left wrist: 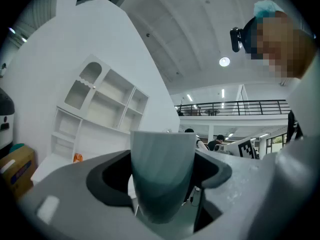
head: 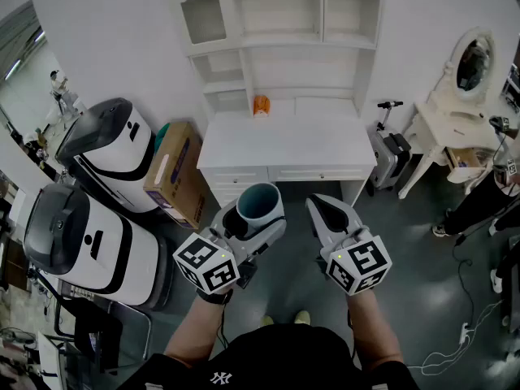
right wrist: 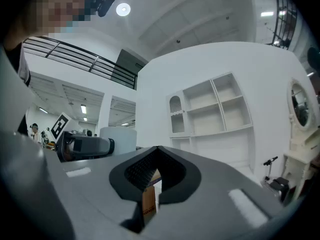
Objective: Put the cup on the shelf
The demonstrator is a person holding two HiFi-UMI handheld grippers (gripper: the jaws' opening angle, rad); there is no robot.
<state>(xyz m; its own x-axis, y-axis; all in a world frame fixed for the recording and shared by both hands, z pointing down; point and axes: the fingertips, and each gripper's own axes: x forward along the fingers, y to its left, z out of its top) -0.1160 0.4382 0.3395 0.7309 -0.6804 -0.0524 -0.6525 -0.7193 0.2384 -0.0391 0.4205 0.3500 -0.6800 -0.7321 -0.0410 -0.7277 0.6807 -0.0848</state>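
Left gripper [head: 257, 216] fingers are clamped on the teal cup [head: 260, 201], well short of the worktop's [head: 284, 149] front edge, right gripper [head: 328, 211] fingers together and empty, so I'd keep it upright and go in high over that edge to the shelf [head: 280, 39].

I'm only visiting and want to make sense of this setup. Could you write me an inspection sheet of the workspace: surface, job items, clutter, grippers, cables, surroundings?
Surface: white desk top, with one small orange object at its back edge.
Job's things: teal cup, upright and held in front of the desk; white shelf unit on the desk, no cup on it yet.
Clutter: cardboard box on the floor left of the desk.
Grippers: left gripper shut on the cup; right gripper shut, holding nothing.
Cables: white cable on the floor at right.
Surroundings: white-and-black machines at left; scooter and mirrored dressing table at right.
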